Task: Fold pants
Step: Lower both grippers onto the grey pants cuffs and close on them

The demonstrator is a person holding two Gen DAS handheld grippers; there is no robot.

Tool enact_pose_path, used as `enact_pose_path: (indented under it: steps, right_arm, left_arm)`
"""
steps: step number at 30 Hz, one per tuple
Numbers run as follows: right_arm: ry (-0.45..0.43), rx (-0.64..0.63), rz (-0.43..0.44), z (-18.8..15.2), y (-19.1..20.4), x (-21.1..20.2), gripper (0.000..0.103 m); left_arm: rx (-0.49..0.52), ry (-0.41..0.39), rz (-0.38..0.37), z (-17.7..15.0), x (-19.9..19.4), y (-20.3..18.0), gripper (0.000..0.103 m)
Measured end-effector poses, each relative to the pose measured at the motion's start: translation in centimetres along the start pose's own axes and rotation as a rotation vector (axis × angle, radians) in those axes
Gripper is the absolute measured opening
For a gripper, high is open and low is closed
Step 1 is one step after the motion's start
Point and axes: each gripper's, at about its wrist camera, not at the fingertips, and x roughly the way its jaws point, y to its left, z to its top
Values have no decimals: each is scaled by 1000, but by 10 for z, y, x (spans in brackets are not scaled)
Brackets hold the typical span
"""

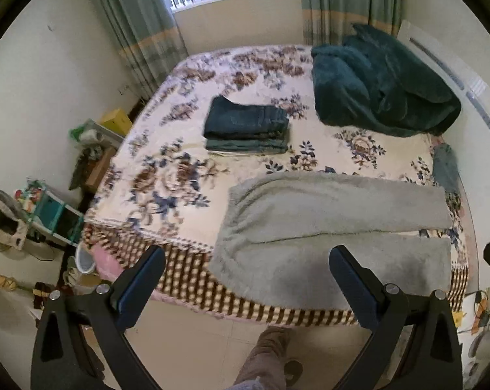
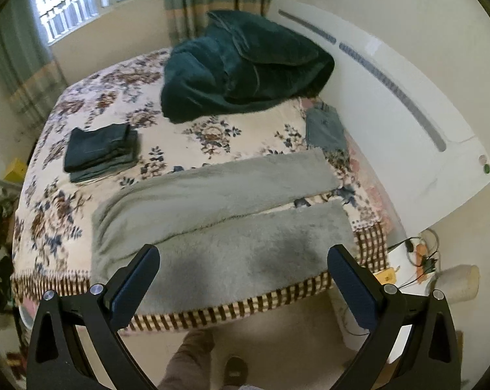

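Grey fleece pants [image 1: 326,227] lie spread flat on the near part of the bed, waist to the left and both legs stretching right, with a narrow gap between the legs; they also show in the right wrist view [image 2: 225,214]. My left gripper [image 1: 248,260] is open and empty, held above the bed's near edge over the waist end. My right gripper [image 2: 245,260] is open and empty, held above the near leg. Neither touches the fabric.
The bed has a floral cover [image 1: 166,169] with a checked hanging edge [image 2: 245,305]. A stack of folded dark jeans [image 1: 246,125] sits mid-bed. A dark green blanket [image 1: 381,78] is heaped at the back right. A white headboard [image 2: 407,104] stands on the right. Clutter [image 1: 33,214] lies on the floor at left.
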Motion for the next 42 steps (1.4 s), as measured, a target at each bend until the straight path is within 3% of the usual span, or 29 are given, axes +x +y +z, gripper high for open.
enact_pose_path:
  steps: [5, 11, 17, 22, 27, 32, 34, 36, 37, 38, 39, 40, 42]
  right_arm:
    - [72, 72, -42, 63, 7, 111, 103]
    - [198, 157, -84, 120, 8, 268, 103]
    - [301, 262, -98, 154, -16, 425, 103]
    - [395, 389, -114, 171, -57, 551, 103]
    - [473, 557, -118, 178, -107, 642, 103]
    - [507, 635, -154, 192, -140, 706, 103]
    - [545, 633, -170, 191, -146, 729, 99]
    - [588, 629, -166, 186, -148, 746, 88]
    - [600, 628, -154, 184, -148, 750, 85]
    - [607, 621, -140, 182, -147, 754, 80]
    - [608, 613, -131, 180, -147, 756, 67]
    - [601, 607, -126, 179, -146, 756, 59]
    - [586, 608, -91, 173, -148, 749, 23]
  left_arm:
    - [-46, 90, -36, 57, 94, -21, 103]
    - [-116, 248, -17, 110, 246, -45, 103]
    - [-229, 421, 25, 130, 375, -67, 103]
    - [-322, 586, 45, 127, 474, -91, 103]
    - [-518, 709, 31, 123, 537, -96, 101]
    - [-662, 741, 80, 117, 558, -93, 97]
    - [-694, 745, 95, 114, 563, -92, 84]
    - [-713, 737, 110, 111, 563, -88, 55]
    - [-715, 724, 112, 110, 562, -86, 48]
    - [-719, 703, 115, 109, 557, -83, 30]
    - [-733, 667, 119, 107, 546, -77, 17]
    - [-753, 640, 107, 105, 538, -71, 13]
    - [-801, 590, 52, 96, 522, -58, 8]
